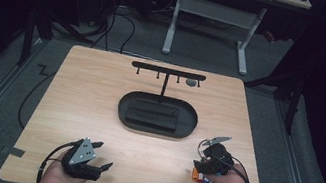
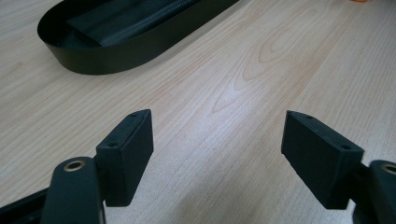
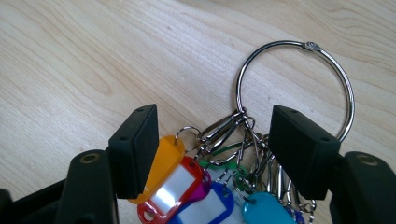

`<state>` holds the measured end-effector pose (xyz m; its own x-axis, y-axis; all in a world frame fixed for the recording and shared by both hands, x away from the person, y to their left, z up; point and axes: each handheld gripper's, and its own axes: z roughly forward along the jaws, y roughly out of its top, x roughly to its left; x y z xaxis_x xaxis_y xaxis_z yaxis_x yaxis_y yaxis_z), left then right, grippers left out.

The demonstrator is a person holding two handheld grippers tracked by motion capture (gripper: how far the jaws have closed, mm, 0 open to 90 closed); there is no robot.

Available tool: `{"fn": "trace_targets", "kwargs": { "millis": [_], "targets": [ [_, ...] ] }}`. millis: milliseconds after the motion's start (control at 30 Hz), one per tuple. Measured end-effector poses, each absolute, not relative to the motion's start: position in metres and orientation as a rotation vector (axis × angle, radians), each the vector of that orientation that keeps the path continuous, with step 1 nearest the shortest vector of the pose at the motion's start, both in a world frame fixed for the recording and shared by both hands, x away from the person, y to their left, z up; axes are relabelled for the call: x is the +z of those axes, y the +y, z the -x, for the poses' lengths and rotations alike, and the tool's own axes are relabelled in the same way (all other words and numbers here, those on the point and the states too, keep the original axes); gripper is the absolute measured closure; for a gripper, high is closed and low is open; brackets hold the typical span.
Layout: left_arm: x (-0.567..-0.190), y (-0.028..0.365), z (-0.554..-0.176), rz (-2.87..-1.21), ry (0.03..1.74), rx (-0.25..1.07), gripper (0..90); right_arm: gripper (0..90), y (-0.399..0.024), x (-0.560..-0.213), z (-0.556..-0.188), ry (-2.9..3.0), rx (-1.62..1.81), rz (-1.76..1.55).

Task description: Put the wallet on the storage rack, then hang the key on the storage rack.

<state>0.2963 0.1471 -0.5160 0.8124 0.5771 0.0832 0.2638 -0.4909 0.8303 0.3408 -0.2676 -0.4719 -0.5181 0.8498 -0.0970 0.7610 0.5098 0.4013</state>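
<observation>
Wood-grain table (image 1: 96,110), high view: right gripper (image 1: 208,153) over key bunch (image 1: 200,177) near front-right edge; hook rack (image 1: 168,72) beyond black tray (image 1: 122,109). Left gripper (image 2: 217,154): jaws spread, empty. Right gripper view: jaws spread, straddling tags, not pinching; ring (image 3: 295,88) lies flat. Judged step: grasp; next, close on ring.

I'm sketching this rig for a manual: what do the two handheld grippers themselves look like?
Both are black. The left gripper carries a grey three-cornered plate and trails a black cable; the right gripper has a grey plate too. Each ends in two blocky black pads with small screw holes, on arms with brass-ringed pivots.
</observation>
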Motion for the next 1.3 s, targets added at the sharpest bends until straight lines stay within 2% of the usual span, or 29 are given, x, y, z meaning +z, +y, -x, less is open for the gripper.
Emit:
{"fn": "trace_targets", "kwargs": {
  "millis": [367,667,933,1300],
  "targets": [
    [-0.518,0.141,-0.299,-2.123,0.593,0.427,25.7,34.7,-0.267,-0.469,-0.364,2.560,0.263,-1.327],
    [-0.519,0.138,-0.299,-2.143,0.562,0.414,26.1,43.7,-0.258,-0.476,-0.389,2.633,0.195,-1.353],
    [-0.519,0.139,-0.299,-2.150,0.554,0.401,26.4,55.3,-0.255,-0.482,-0.416,2.690,0.099,-1.441],
    [-0.520,0.142,-0.297,-2.153,0.563,0.405,26.9,63.2,-0.248,-0.488,-0.438,2.723,0.018,-1.529]
  ]
}}
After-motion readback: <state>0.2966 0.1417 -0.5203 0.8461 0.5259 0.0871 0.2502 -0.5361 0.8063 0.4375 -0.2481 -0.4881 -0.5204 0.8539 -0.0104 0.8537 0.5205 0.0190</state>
